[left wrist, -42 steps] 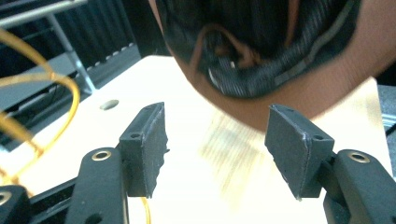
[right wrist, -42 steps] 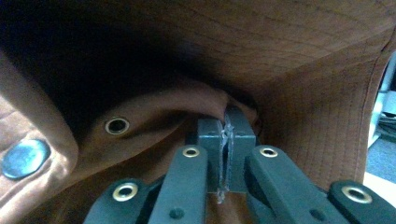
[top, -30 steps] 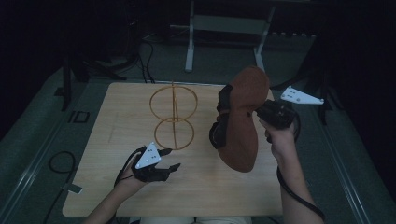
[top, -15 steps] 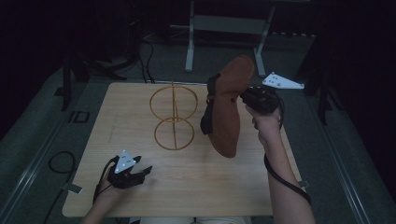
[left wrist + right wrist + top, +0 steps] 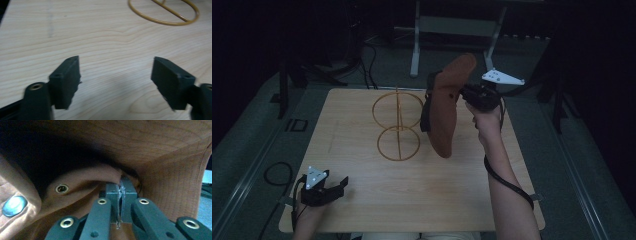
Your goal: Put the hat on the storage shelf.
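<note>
While the brown hat (image 5: 447,112) hangs brim-down just right of the gold wire stand (image 5: 398,125), the right gripper (image 5: 469,95) is clenched on its fabric edge, carrying it toward the stand. The left gripper (image 5: 343,182), well short of the stand near the table (image 5: 452,195) edge, holds nothing; its jaws have just been opening. The next move likely calls for lowering the crown over the upper ring.

Left gripper (image 5: 343,182) drawn back to near table edge, jaws just opened, empty; hat (image 5: 446,107) carried left toward wire stand (image 5: 398,125).
</note>
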